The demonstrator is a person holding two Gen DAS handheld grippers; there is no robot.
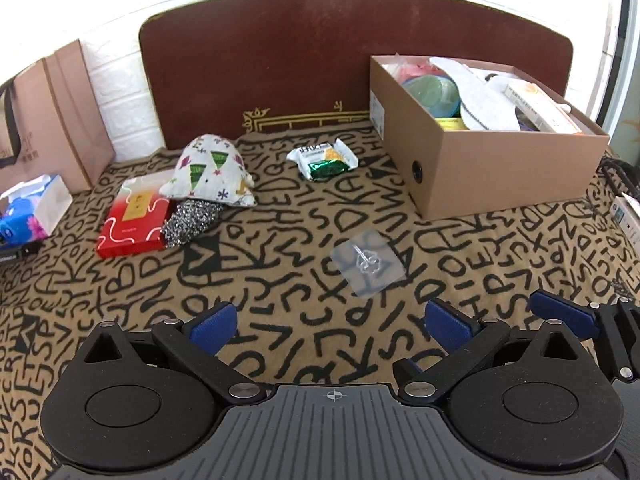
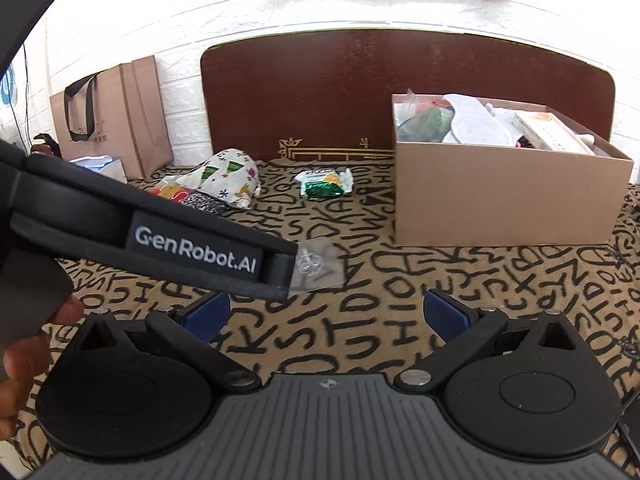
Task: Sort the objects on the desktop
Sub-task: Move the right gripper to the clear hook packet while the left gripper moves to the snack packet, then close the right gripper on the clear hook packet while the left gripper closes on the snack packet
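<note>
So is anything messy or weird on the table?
A little. The patterned cloth pouch slumps on top of the red box and the steel scourer, so those three sit in a pile. The green snack wrapper looks crumpled. The cardboard box is stuffed nearly to its rim. Nothing looks spilled or broken.

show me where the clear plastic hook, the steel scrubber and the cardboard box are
clear plastic hook (image 1: 366, 261): left wrist view, centre of its transparent sheet.
steel scrubber (image 1: 191, 222): left wrist view, middle of its wire ball.
cardboard box (image 1: 516, 168): left wrist view, front wall.
</note>
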